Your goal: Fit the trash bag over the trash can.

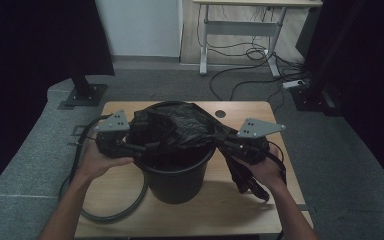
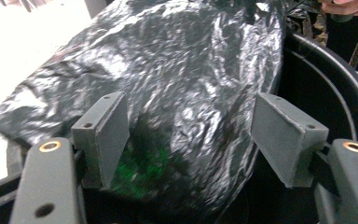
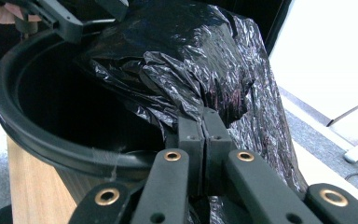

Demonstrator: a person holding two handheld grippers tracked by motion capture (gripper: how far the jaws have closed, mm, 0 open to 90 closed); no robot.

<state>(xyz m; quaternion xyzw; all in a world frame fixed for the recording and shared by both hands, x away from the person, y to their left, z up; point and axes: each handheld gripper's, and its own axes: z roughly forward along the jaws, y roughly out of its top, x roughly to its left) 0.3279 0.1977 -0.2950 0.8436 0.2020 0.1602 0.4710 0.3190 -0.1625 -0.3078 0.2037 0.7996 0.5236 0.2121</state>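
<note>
Right gripper point(image 3: 204, 140): the jaws were seen pressed flat together in the right gripper view, with a gathered fold of the black plastic bag point(image 3: 200, 70) pinched between the pads just beyond the bucket point(image 3: 42, 140) rim. From the pinch point the film was drawn up and away, crumpled and glossy, and part of it was draped down outside the bucket wall on that gripper's side.

Left gripper point(image 2: 191, 135): the jaws were found spread wide in the left gripper view, the two grey pads point(image 2: 107, 135) standing well apart. The bag point(image 2: 177, 74) was bulged between them. The pads were not seen to press on it; whether the film brushed either pad could not be told. A faint green glint was noted on the plastic low between the jaws. The bucket's point(image 2: 326, 70) curved black rim was seen to the far side of the bag in that view.

From the high view, both grippers were held at the bucket point(image 1: 177, 175) mouth, the left gripper point(image 1: 137, 147) at its left rim and the right gripper point(image 1: 225, 144) at its right rim, each borne by a hand. The bag point(image 1: 172, 125) was heaped over the back half of the bucket opening, with a loose tail hung beside the bucket under the right hand point(image 1: 262, 167). The bucket was stood upright on the wooden table point(image 1: 230, 200), near its middle. A grey cable point(image 1: 105, 216) was looped on the table left of the bucket.
</note>
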